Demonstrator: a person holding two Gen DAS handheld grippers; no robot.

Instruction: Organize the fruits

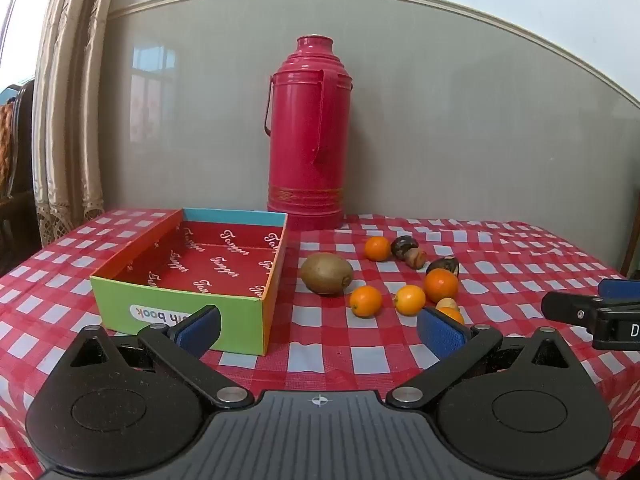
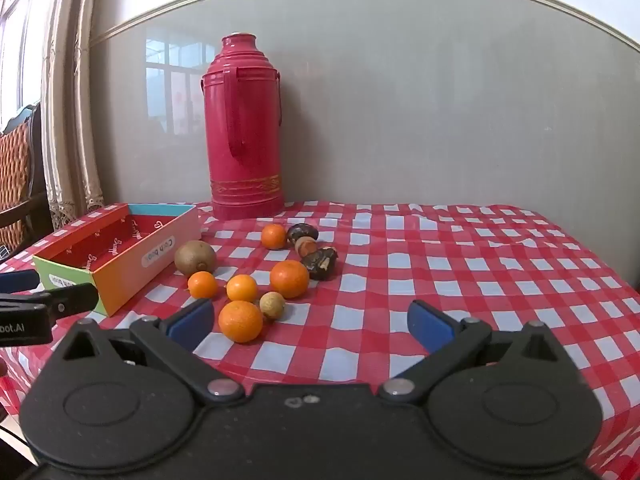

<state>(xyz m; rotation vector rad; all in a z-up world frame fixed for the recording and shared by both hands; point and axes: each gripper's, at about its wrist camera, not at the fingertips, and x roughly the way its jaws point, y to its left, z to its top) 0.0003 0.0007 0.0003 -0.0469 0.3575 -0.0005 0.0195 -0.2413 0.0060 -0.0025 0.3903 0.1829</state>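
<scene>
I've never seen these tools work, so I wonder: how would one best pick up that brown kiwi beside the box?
Grip the kiwi across its short middle, coming from above with the open right hand-held gripper. It lies on its side, long axis level, close to the box, so a side approach looks crowded.

I get bright daylight from the window (image 2: 16, 40) at left, sharp focus, soft shadows, and fisheye-bent edges.

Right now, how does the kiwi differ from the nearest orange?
The kiwi is dull brown and egg-shaped; the nearest orange is bright orange and round. The kiwi lies right beside the box; the orange lies by the right gripper, farther from it. Both rest loose on the checked cloth, ungripped.
</scene>
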